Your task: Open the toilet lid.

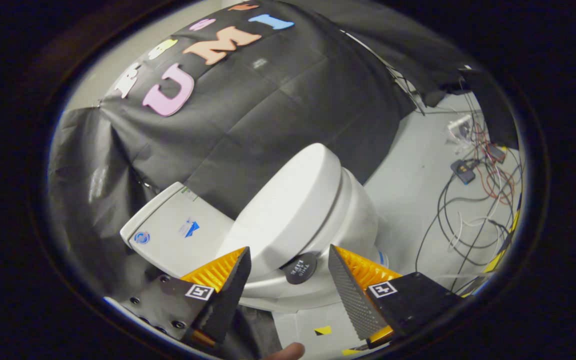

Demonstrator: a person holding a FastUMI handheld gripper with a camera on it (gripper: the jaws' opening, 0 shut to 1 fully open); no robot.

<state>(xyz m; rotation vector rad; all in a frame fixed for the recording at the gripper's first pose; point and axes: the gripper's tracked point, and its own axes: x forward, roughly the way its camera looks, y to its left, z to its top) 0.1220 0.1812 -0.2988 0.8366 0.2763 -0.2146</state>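
While the gripper [288, 260] holds its fingers wide apart on nothing, the closed lid [288, 205] of the toilet [353, 220] lies just ahead of them, its front edge with a round dark tab [301, 268] between the tips, its length running away toward the tank [168, 232], with open floor [418, 175] beside the bowl.
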